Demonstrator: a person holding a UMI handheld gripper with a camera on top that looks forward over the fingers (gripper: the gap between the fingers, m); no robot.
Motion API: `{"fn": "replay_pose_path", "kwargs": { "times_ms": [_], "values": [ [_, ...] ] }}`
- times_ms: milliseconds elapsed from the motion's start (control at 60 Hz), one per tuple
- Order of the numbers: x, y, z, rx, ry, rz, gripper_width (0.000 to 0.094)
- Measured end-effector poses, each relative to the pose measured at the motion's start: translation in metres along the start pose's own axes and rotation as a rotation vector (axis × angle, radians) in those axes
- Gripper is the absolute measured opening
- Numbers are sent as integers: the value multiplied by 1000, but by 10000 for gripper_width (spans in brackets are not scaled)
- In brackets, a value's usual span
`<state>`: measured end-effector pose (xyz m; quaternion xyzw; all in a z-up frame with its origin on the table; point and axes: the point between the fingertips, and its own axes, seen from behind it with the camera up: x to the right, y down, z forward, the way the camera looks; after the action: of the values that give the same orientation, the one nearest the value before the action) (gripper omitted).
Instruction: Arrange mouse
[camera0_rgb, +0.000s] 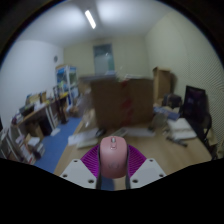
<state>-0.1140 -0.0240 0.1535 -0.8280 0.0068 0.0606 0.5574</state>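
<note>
Tongs (114, 170) at bottom centre pinch a pinkish mouse (114, 152), held above the worktop (150, 155); pickup looks done, placing it remains.

Single view rides the tool (114, 172); faces forward across the room.

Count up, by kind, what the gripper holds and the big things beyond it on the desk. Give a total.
Pink mouse: 1, clamped between the fingers of the gripper
Cardboard box: 1, beyond the fingers
Dark monitor: 1, to the right of the box
Total: 3
</note>
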Motion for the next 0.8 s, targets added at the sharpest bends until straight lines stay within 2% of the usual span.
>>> {"fn": "replay_pose_path", "kwargs": {
  "times_ms": [67,300,383,517,533,600,633,683,800],
  "values": [
    [-49,59,16,-97,-32,-42,320],
    [-91,167,47,-251,-6,-61,354],
    [-91,164,52,-218,27,-129,394],
    [-89,168,52,-280,45,-115,524],
    [-88,169,53,-297,48,-102,556],
    [-88,172,43,-375,38,-42,779],
    [-93,167,36,-382,12,-11,885],
    [-102,149,25,-352,-29,11,831],
    [-93,116,-36,-344,-56,-1,836]
  ]
}}
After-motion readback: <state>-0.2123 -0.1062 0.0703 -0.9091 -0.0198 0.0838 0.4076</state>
